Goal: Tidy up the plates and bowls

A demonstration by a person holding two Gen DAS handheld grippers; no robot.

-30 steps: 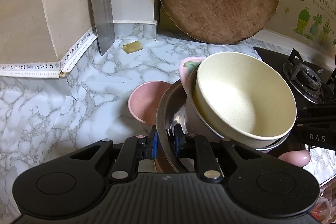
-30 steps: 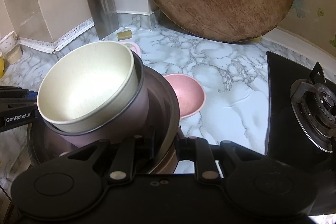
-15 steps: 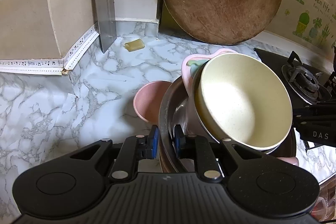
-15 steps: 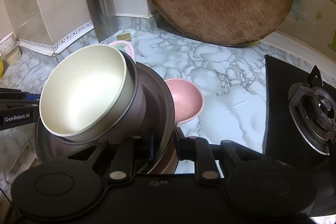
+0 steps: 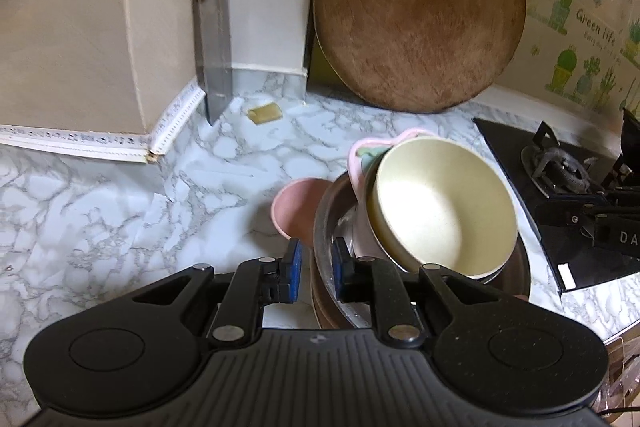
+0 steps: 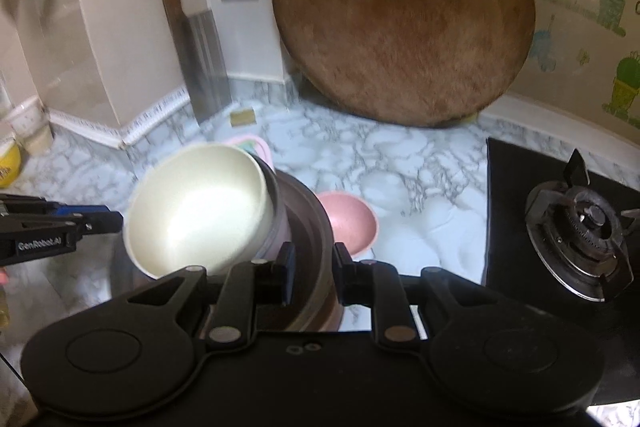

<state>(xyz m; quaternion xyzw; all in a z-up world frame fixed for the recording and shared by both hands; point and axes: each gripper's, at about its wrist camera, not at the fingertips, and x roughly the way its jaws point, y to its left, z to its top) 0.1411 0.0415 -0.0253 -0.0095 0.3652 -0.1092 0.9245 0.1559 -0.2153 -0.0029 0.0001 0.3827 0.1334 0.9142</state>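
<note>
A stack of dishes is held between both grippers above the marble counter. A cream bowl [image 5: 444, 203] [image 6: 196, 211] sits tilted on top, inside a pale pink bowl, in a wide steel dish [image 5: 326, 223] [image 6: 316, 227]. A pink plate [image 5: 360, 151] peeks out behind. My left gripper [image 5: 316, 263] is shut on the steel dish's left rim. My right gripper [image 6: 314, 267] is shut on its right rim. A small pink bowl [image 5: 294, 211] [image 6: 352, 223] rests on the counter behind the stack.
A round wooden board [image 5: 420, 7] leans on the back wall. A cleaver [image 5: 214, 51] leans in the corner, with a yellow sponge [image 5: 264, 113] near it. A gas stove [image 6: 580, 227] lies to the right. Cups [image 6: 28, 131] stand at far left.
Both grippers have lifted the stack and pulled it back, so the counter and the small pink bowl look farther away. The cream bowl has tilted more. Both grips are unchanged.
</note>
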